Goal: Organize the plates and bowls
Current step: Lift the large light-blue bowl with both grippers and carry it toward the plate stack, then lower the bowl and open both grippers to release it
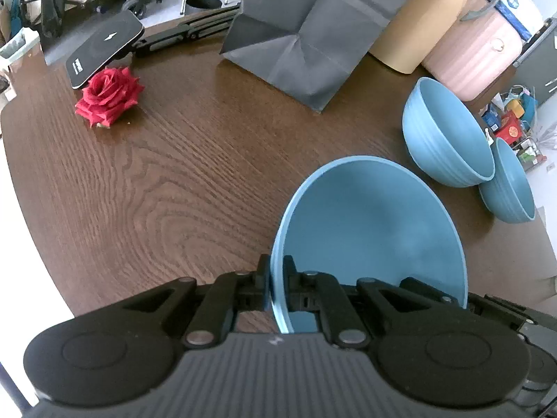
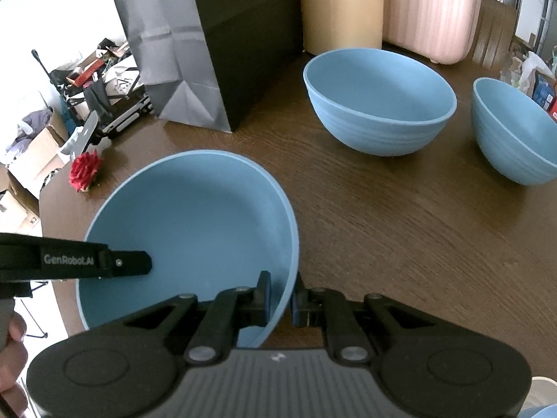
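On a dark wood-grain worktop point(image 1: 156, 174), a large blue bowl point(image 1: 369, 230) is gripped by both tools at once, one on each side of its rim. In the left wrist view, the left hand-held gripper point(image 1: 276, 273) pinches the bowl's left rim, one finger outside the wall and one inside. Going left to right across this view: a red fabric rose point(image 1: 108, 95) lies at the far left beside a flat black device point(image 1: 104, 47), a dark grey paper bag point(image 1: 313, 35) stands at the back, then a tan cylinder point(image 1: 417, 24) and a ribbed pink case point(image 1: 477, 52). At the right, two more blue bowls sit upright, touching or nearly so: a middle bowl point(image 1: 449, 132) and a smaller bowl point(image 1: 508, 188) near the worktop's edge.

The right wrist view shows what the first hides: the right hand-held gripper point(image 2: 280, 294) clamped on the held bowl's right rim, and the left tool's black finger reaching in from the left edge, with part of a person's hand point(image 2: 12, 345) below it. Here the two other bowls stand clearly apart from the held one, farther back and to the right.
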The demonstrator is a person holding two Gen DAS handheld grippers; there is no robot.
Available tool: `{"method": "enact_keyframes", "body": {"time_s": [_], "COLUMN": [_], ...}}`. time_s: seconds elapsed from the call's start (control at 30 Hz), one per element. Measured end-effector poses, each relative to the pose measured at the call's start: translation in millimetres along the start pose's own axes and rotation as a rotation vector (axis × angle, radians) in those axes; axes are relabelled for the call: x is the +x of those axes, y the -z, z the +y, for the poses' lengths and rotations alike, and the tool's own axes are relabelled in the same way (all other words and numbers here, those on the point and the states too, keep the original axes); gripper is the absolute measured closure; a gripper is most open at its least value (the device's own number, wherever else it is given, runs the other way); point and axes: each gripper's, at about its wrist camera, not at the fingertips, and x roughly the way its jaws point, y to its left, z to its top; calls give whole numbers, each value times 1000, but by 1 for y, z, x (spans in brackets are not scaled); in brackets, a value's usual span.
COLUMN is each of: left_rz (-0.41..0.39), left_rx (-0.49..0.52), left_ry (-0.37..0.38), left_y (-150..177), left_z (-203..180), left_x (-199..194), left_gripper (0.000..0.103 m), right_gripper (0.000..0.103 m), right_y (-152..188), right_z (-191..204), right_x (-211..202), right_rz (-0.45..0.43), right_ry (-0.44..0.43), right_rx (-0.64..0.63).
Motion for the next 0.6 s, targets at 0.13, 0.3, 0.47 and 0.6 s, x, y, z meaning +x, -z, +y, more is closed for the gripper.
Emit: {"method": "enact_keyframes", "body": {"time_s": [0.13, 0.3, 0.47, 0.6], "left_rz": [4, -46, -153, -203], "left_rx": [18, 46, 110, 123], "left_ry": [19, 26, 9, 47], "left_y": [0, -1, 2, 4], "left_z": [-1, -4, -12, -15], "left_x": [1, -15, -39, -56], "left_gripper": [93, 48, 9, 0], "right_gripper": [86, 37, 19, 12], "right_y": [0, 1, 1, 3], "right_z": [4, 7, 5, -4], "right_x": [-2, -15, -37, -52], "right_rz": [-11, -63, -123, -170], "right_ry": [6, 10, -2, -9], "right_rx": [-32, -65, -63, -46]}}
